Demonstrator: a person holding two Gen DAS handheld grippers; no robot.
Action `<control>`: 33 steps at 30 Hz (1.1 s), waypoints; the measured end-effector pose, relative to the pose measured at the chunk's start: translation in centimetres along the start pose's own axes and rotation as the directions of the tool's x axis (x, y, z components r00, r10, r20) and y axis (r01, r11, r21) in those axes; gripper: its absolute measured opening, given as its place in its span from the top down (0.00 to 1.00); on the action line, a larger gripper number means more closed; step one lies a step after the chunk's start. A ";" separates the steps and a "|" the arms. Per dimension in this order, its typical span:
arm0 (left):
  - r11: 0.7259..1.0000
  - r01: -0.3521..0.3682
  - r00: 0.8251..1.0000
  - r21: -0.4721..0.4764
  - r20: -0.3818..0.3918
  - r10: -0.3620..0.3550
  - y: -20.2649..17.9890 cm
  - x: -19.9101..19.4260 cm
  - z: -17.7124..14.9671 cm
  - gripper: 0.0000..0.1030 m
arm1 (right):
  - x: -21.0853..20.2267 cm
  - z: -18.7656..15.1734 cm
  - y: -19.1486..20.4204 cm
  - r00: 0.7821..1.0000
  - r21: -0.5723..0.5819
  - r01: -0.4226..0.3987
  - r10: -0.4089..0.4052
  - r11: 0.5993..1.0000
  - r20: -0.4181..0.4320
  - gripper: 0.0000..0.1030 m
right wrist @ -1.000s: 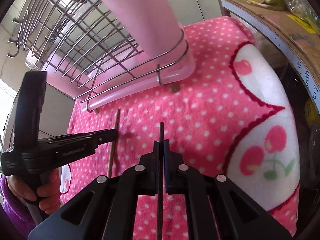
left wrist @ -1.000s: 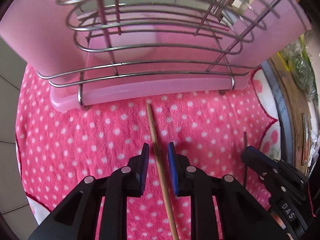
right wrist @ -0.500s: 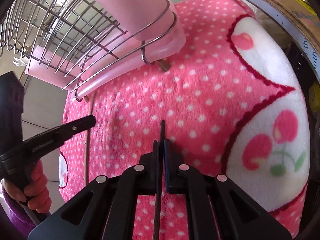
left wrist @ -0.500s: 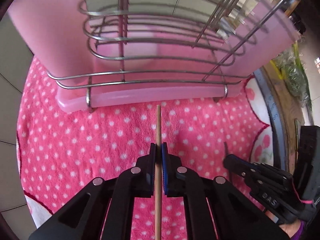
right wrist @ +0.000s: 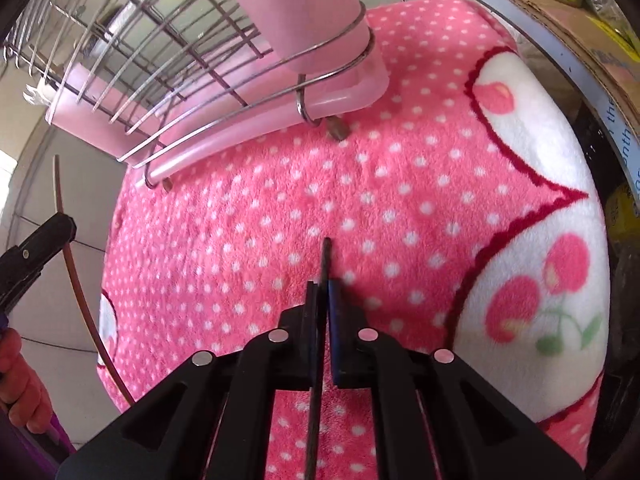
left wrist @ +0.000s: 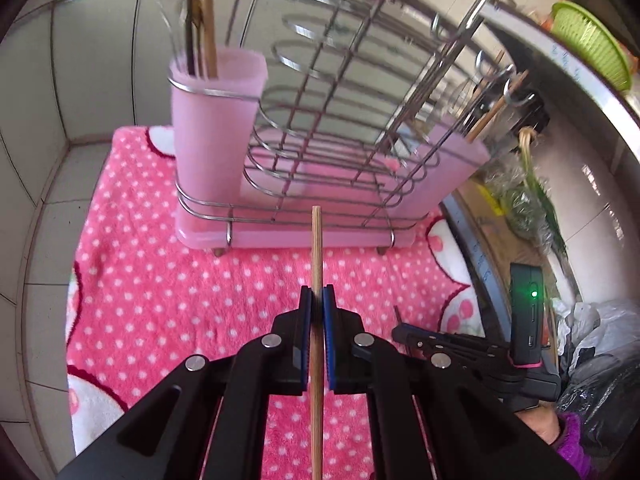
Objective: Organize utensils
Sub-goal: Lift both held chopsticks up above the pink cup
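My left gripper is shut on a light wooden chopstick, lifted off the cloth and pointing at the wire utensil rack. The rack's left pink cup holds several chopsticks; its right pink cup holds more. My right gripper is shut on a dark chopstick, low over the pink dotted cloth. In the left wrist view the right gripper sits lower right. In the right wrist view the left gripper and its chopstick are at far left.
The rack stands on a pink plastic tray at the back of the cloth. A cardboard box with bagged greens lies to the right, with a green basket on the counter above. Tiled wall is at left.
My left gripper has risen and pulled back with the wooden chopstick, so the whole rack shows. My right gripper still holds the dark chopstick and has shifted only a little.
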State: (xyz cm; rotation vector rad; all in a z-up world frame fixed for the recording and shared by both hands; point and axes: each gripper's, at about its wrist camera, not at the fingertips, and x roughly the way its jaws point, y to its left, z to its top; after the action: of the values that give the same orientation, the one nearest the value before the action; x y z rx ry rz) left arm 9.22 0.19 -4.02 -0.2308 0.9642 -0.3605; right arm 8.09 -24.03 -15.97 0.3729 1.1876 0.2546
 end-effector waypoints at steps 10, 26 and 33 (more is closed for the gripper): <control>0.999 0.018 0.970 -0.039 0.243 -0.008 1.9 -7.6 -0.2 0.95 | -7.6 -0.5 1.3 0.951 -0.062 -0.106 0.120 0.992 0.285 0.95; 0.999 0.036 0.850 -0.041 0.526 -0.009 1.7 -17.1 5.0 0.95 | -21.8 4.8 3.8 0.701 -0.169 -0.104 0.193 0.980 0.687 0.95; 1.000 0.002 0.787 -0.031 0.617 0.018 1.2 -20.5 8.6 0.95 | -23.4 9.6 5.1 0.542 -0.185 -0.004 0.158 0.983 0.825 0.95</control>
State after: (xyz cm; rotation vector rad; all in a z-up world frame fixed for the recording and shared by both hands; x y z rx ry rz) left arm 6.04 9.75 15.83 -0.3466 0.3154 -0.2346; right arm 8.78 -29.77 9.16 0.3419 0.1698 0.2075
